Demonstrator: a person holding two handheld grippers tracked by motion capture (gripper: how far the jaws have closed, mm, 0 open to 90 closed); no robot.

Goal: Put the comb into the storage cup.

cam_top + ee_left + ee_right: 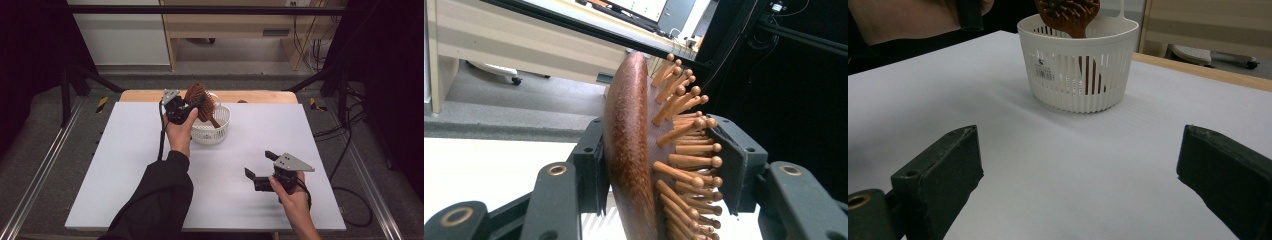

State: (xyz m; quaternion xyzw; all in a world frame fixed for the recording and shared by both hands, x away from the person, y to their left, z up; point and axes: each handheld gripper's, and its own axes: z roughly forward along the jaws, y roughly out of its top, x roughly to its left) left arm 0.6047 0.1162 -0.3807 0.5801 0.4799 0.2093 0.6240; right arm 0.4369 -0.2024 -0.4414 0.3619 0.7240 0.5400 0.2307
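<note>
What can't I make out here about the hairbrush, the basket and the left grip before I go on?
- Hairbrush handle: cut off by the left gripper view's bottom edge.
- Handle tip in the white basket: right gripper view, the slatted wall hides whether it touches the bottom.
- Left gripper pads: high view, too small to judge contact.
- Brush head: right gripper view, cut off by the top edge.

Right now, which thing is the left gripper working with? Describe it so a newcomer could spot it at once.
On the white table, find the white slotted basket near the far edge. The wooden hairbrush stands with its handle down in it, its head clamped in the left gripper. It is the only brown thing there, studded with round-tipped wooden pins.
</note>
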